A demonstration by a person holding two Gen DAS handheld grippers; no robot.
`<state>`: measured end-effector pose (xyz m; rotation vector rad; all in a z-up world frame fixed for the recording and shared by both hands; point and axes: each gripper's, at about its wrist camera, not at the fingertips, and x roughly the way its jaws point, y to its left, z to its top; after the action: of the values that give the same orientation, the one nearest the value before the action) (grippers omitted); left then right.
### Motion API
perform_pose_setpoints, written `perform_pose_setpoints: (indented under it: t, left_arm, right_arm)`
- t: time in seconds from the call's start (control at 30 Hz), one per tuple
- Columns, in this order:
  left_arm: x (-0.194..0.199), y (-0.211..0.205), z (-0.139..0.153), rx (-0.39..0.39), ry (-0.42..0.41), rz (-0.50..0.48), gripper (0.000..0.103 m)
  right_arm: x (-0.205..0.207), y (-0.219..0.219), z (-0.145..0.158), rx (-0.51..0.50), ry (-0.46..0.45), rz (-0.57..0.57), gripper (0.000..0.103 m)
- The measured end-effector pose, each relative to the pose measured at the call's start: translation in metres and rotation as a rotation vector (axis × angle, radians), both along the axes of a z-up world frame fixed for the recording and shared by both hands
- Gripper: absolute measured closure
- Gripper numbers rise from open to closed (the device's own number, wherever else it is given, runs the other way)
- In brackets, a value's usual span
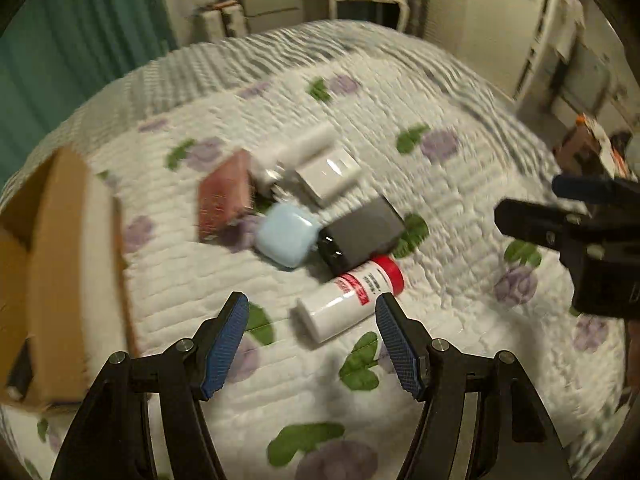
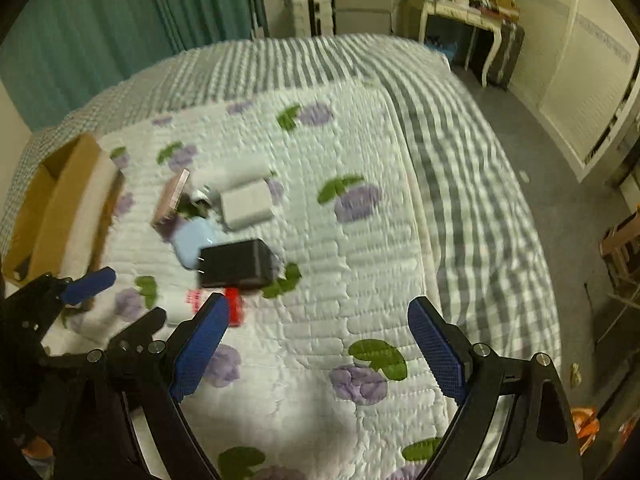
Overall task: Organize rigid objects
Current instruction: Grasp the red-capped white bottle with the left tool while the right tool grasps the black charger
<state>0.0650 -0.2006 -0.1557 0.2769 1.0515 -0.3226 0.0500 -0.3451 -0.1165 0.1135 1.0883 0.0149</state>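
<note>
A cluster of small objects lies on the quilted bed. A white bottle with a red cap (image 1: 347, 301) lies on its side just ahead of my open, empty left gripper (image 1: 312, 336). Behind it are a black charger block (image 1: 360, 234), a pale blue case (image 1: 285, 235), a white adapter (image 1: 328, 178), a white tube (image 1: 308, 145) and a reddish box (image 1: 225, 194). My right gripper (image 2: 318, 354) is open and empty over bare quilt, right of the black charger (image 2: 236, 264) and blue case (image 2: 188, 246). The left gripper (image 2: 100, 300) shows at the right wrist view's left edge.
An open cardboard box (image 1: 52, 272) stands at the left of the bed, also in the right wrist view (image 2: 60, 200). The right gripper (image 1: 560, 208) hangs at the right of the left wrist view. The bed's right edge drops to grey floor (image 2: 560, 200). Furniture lines the far wall.
</note>
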Motion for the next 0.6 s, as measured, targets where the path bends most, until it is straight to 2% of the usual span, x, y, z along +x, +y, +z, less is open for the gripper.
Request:
perform_pose_setpoints:
  t: [0.13, 0.17, 0.23, 0.33, 0.43, 0.53, 0.6]
  left_arm:
    - [0.008, -0.014, -0.021, -0.028, 0.030, -0.085, 0.034]
    - [0.009, -0.018, -0.027, 0.003, 0.058, -0.098, 0.034]
    - [0.012, -0.025, -0.037, 0.022, 0.052, -0.133, 0.034]
    - [0.017, -0.029, -0.043, -0.014, 0.063, -0.162, 0.034]
    - [0.017, -0.032, -0.047, -0.018, 0.050, -0.189, 0.034]
    - [0.019, -0.031, -0.050, -0.024, 0.057, -0.210, 0.038]
    - [0.015, -0.029, -0.052, -0.015, 0.073, -0.226, 0.048]
  right_arm:
    - [0.010, -0.008, -0.023, 0.008, 0.047, -0.025, 0.012]
    - [0.012, -0.009, -0.029, 0.008, 0.059, -0.033, 0.012]
    - [0.015, -0.012, -0.037, 0.014, 0.075, -0.042, 0.012]
    - [0.016, -0.014, -0.045, 0.015, 0.087, -0.050, 0.012]
    - [0.016, -0.015, -0.051, 0.012, 0.100, -0.054, 0.012]
    - [0.017, -0.013, -0.052, 0.008, 0.105, -0.055, 0.012]
    - [0.016, -0.012, -0.051, 0.010, 0.105, -0.053, 0.012]
